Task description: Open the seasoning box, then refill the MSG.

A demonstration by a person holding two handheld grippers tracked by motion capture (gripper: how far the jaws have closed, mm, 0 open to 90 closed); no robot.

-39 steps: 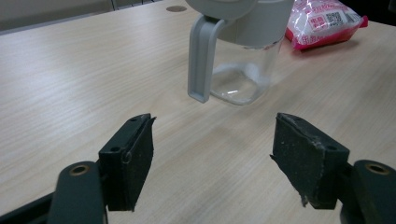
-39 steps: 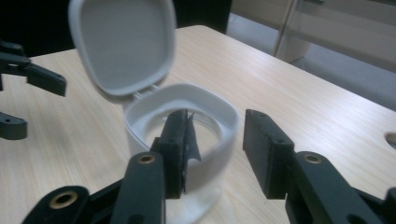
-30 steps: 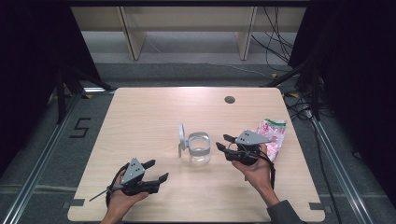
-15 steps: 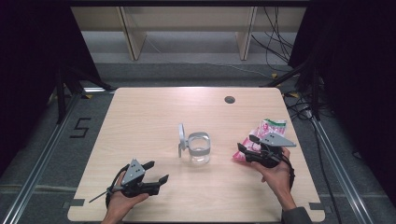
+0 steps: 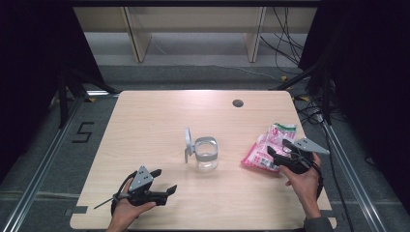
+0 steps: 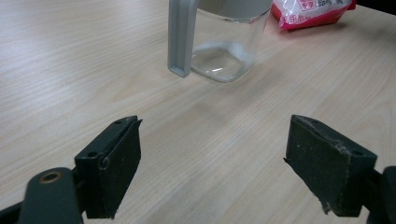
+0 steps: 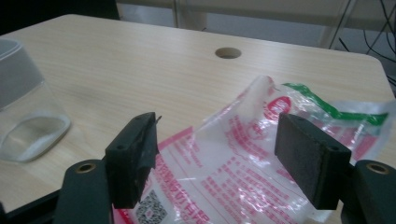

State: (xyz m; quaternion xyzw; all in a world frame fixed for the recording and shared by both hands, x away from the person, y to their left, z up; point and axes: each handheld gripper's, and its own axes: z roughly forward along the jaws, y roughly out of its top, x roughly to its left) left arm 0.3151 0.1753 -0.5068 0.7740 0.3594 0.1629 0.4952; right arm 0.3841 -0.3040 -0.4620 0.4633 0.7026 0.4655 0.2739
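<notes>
Now my right gripper (image 5: 276,155) hangs over the pink packet (image 5: 263,153), jaws just opening, seemingly not touching; left gripper (image 5: 163,181) wide, empty.

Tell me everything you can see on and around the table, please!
glass jar: one, clear with a grey band at the rim, middle of the table
jar lid: one, grey, standing up at the jar's left side
plastic bag: one, pink, white and green, lying on the table's right side
table: one, light wood, with a round hole near its far edge
cables: several, black, on the floor behind the table
left gripper: one, black, jaws open, near front left edge
right gripper: one, black, jaws open over the bag, just been opening
hands: two, one holding each gripper
</notes>
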